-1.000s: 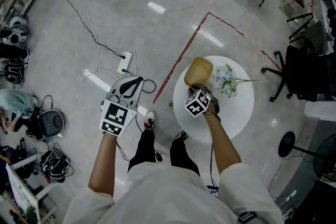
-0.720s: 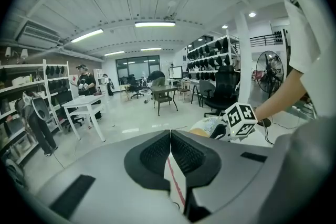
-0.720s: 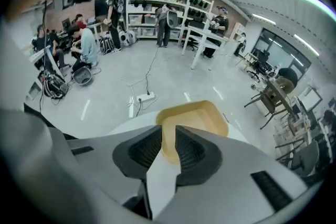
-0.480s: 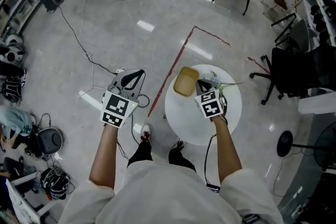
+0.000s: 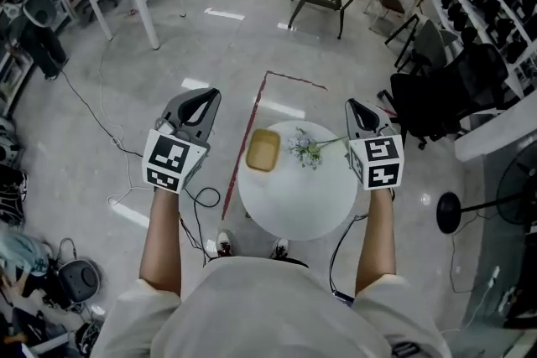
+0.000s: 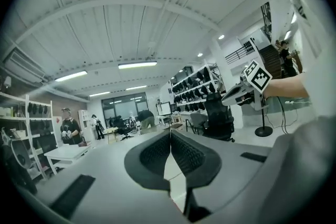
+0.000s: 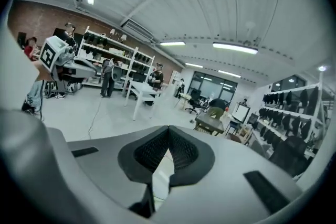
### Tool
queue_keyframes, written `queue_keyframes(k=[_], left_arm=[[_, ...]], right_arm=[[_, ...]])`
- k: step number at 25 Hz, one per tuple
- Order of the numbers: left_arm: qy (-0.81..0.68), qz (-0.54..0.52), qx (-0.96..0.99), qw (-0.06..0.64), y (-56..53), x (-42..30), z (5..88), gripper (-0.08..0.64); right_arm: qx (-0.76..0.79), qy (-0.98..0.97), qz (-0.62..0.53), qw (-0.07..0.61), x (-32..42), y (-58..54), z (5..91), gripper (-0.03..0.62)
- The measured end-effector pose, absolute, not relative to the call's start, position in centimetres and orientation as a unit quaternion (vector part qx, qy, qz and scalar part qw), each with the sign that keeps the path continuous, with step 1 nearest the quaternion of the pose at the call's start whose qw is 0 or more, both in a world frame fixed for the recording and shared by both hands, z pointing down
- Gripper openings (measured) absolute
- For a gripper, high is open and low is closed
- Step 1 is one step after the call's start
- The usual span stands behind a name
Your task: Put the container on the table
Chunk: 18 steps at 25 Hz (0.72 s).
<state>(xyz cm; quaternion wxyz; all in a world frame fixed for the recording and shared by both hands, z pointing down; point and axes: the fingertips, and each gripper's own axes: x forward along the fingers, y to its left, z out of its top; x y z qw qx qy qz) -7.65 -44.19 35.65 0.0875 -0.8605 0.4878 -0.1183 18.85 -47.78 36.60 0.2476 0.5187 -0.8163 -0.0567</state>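
The container point(image 5: 263, 150) sits flat on the desk point(image 5: 294, 199), on the left part of the round white top, close to the rim. Nothing holds it and nothing touches it. Its long side runs almost straight away from the person. A small bunch of flowers point(image 5: 306, 148) lies just beside it on the right. The container is between the two tongs, but not in the middle. The left tongs point(image 5: 210, 95) are nearer: they hang out to its left, over the floor, on the far side of the red line point(image 5: 243, 155). The right tongs point(image 5: 352, 104) are farther off, past the flowers, by the right rim of the desk. Both tongs are closed tip to tip, with nothing between them. Both point forward, away from the person. Each gripper view looks out at the big room and the roof, not down at the desk, so I think both are held up high and level. To me the job looks done, since the container is on the desk and let go. If it had to be moved again, I think the left tongs would be the ones to use. They would have to open first, swing right and dip down, then close across the short side of the container
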Motion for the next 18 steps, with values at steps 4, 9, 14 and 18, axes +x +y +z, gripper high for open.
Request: queue_keyframes(k=[4, 9, 14, 18], left_arm=[[0.462, -0.105, -0.871, 0.127, -44.2, -5.0, 31.9, 0.02], [0.44, -0.08, -0.879, 0.164, -43.3, -2.4, 28.3, 0.02], [0.43, -0.063, -0.881, 0.187, -42.1, -1.2, 25.7, 0.02], [0.429, -0.063, -0.88, 0.193, -42.2, -0.7, 25.1, 0.02]], right_arm=[[0.555, -0.798, -0.086, 0.218, 21.9, -46.0, 30.7, 0.014], [0.567, -0.79, -0.124, 0.196, 22.9, -43.0, 26.1, 0.012], [0.562, -0.795, -0.15, 0.175, 22.3, -40.4, 23.3, 0.012], [0.559, -0.795, -0.159, 0.172, 22.0, -40.3, 22.7, 0.012]])
